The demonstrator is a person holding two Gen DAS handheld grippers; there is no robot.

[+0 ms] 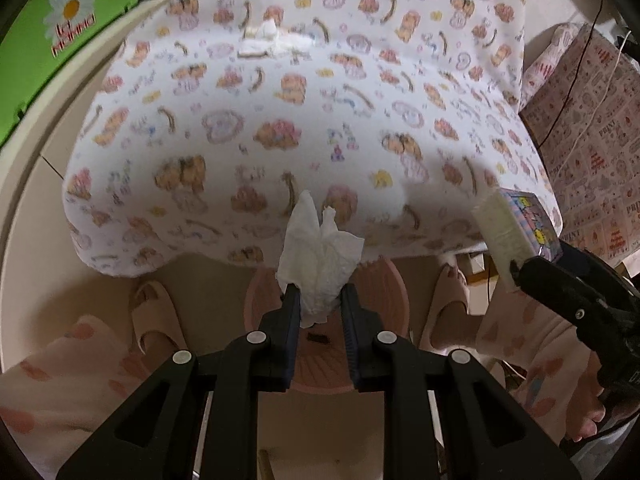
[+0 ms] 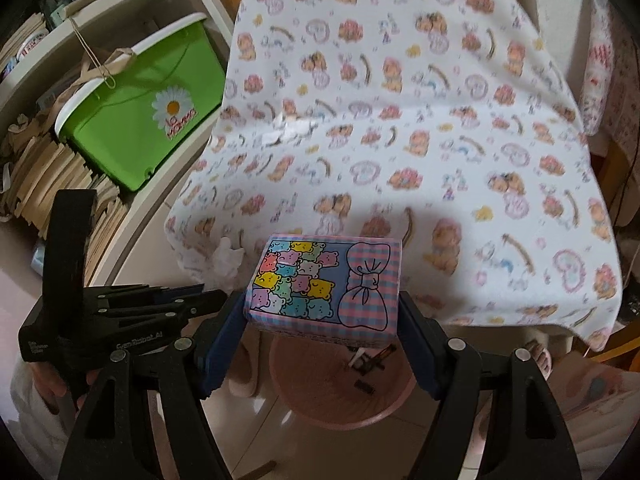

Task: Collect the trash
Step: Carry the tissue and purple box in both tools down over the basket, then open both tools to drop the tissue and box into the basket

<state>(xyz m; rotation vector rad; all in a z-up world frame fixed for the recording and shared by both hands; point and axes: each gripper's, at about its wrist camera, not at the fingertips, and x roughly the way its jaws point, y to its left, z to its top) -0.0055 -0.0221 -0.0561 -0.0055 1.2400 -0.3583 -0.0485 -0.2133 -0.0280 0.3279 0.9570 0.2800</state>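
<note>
Left gripper (image 1: pixel 320 300) is holding a tissue (image 1: pixel 320 248) above the bin (image 1: pixel 256 304), which is sitting below the table's (image 1: pixel 280 120) near edge. Right gripper (image 2: pixel 322 320) is holding a box (image 2: pixel 324 280) beside it, over the same bin.

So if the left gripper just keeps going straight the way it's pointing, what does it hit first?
Most likely the pink bin on the floor. The left gripper, shut on a crumpled tissue, points steeply down over the bin's open mouth, just off the table edge. Depth is unclear.
</note>
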